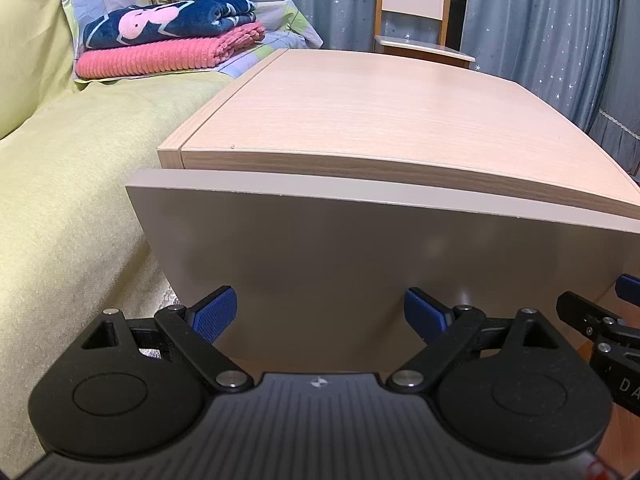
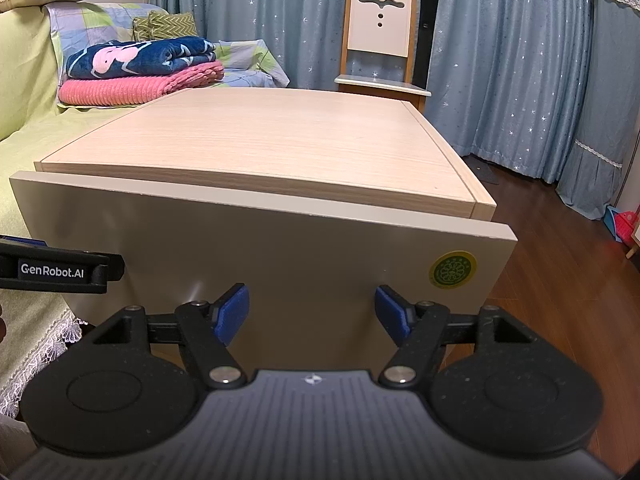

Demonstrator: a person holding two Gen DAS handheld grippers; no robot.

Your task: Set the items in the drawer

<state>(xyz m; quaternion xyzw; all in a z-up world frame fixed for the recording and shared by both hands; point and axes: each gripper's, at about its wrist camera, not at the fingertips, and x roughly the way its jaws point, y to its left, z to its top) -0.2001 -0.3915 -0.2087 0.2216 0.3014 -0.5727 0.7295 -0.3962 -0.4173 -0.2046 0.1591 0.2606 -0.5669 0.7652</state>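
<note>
Blue star-sprinkled curtains [image 2: 520, 60] fill the whole back of the room, and down the left side runs a bed under a pale green bedspread [image 1: 72, 184]. Front and centre stands the light wood-grain bedside cabinet [image 2: 260, 136], its top bare. Right under that top sits the smooth beige drawer front [image 2: 248, 248], standing slightly proud of the cabinet edge, with only a thin gap showing in the left wrist view; what lies inside is hidden.

Behind the cabinet, a white chair with a wooden frame [image 2: 380, 36] stands against the curtains. On the bed there is a folded navy blanket with a pink figure [image 1: 168, 20], stacked on a folded pink ribbed blanket [image 1: 160, 56].

The left gripper [image 1: 320, 316] faces the drawer front low down, blue pads spread wide with nothing between them. The right gripper [image 2: 312, 312] is just beside it, pads likewise parted and empty, close to the panel. Off to the right on the panel is a round green-and-yellow sticker [image 2: 453, 269].
</note>
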